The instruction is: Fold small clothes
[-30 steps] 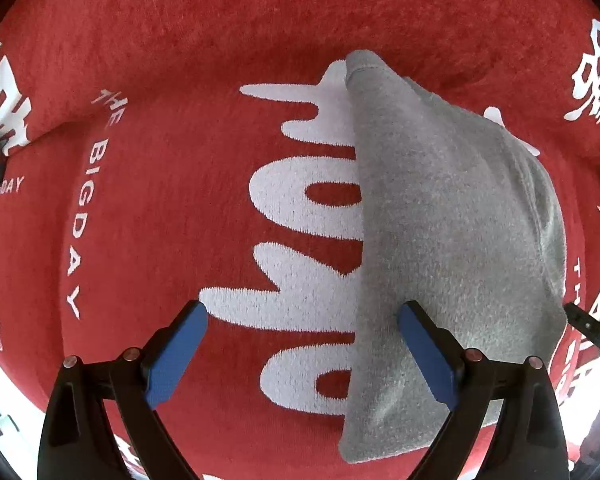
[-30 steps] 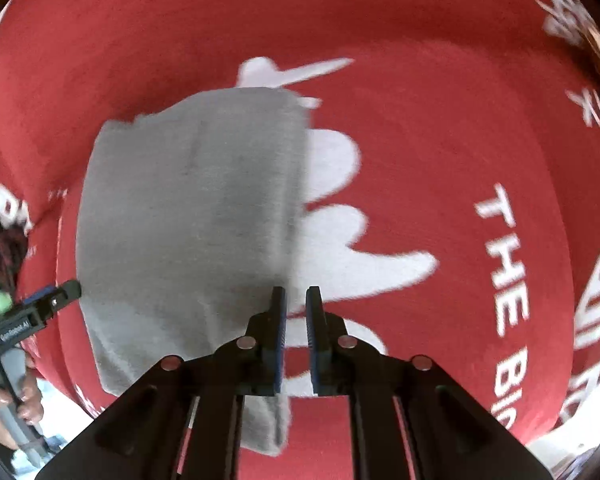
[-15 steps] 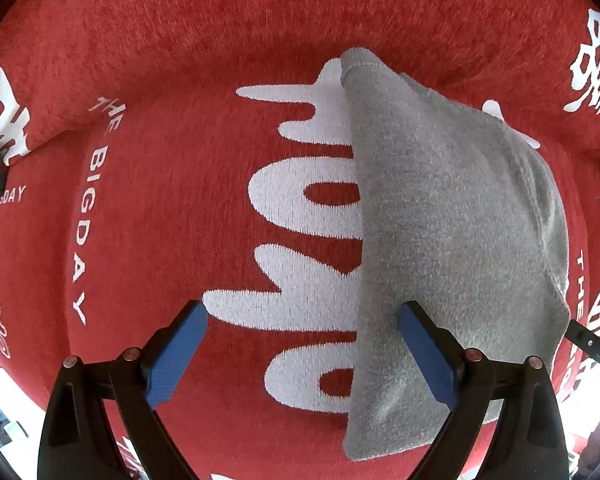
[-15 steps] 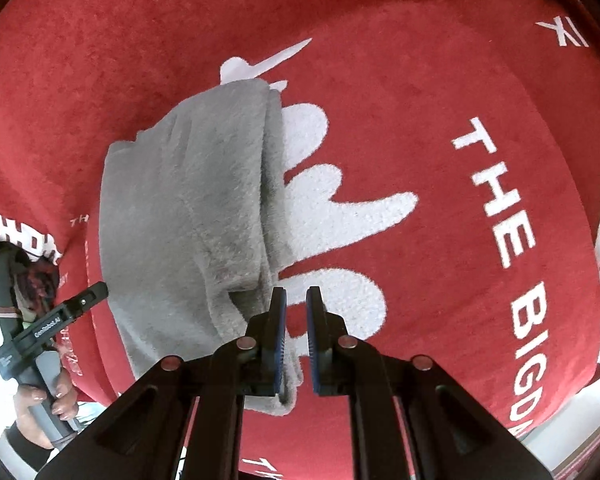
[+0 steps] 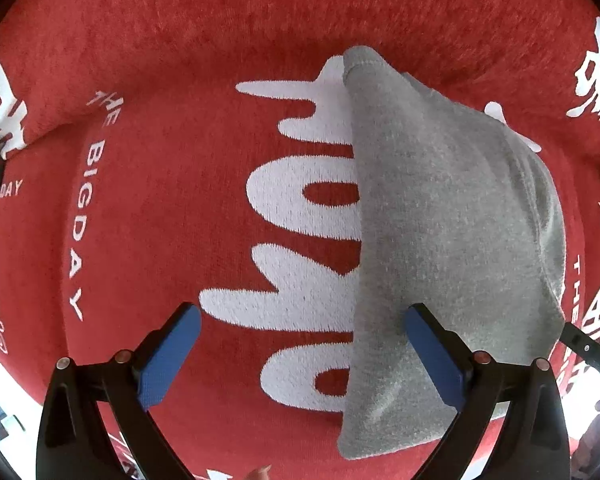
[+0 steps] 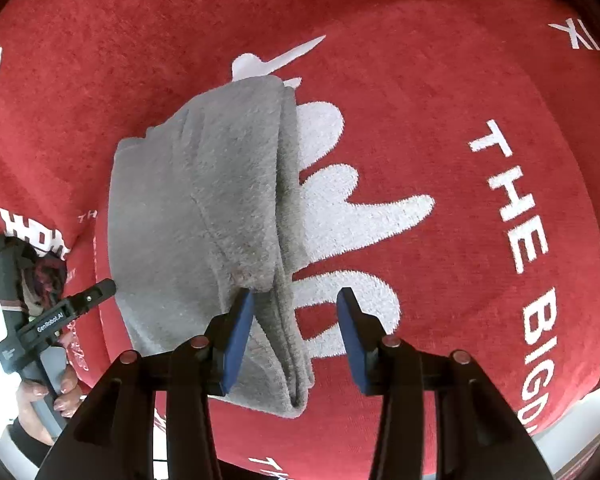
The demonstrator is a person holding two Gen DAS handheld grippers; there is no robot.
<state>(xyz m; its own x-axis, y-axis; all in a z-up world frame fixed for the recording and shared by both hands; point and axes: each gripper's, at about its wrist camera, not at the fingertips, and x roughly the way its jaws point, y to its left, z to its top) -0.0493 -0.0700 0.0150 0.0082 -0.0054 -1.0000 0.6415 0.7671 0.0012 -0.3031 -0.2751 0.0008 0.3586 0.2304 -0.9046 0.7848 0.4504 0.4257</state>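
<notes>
The red cloth (image 5: 188,92) lies bare to the left of my left gripper (image 5: 302,350) and beyond it, with nothing to block a pass there. The folded grey garment (image 5: 452,216) sits under its right finger. My right gripper (image 6: 294,330) is opening, the garment's (image 6: 204,208) folded edge between its jaws; bare cloth (image 6: 440,100) lies to the right. My left hand (image 6: 46,398) and its tool stand just left of the garment.

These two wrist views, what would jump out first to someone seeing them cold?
The bright red blanket with bold white lettering fills both views. On it lies a folded grey garment, its layered edge beside the big white letters. The right gripper hangs over that edge, its jaws opening; the left gripper is wide open.
</notes>
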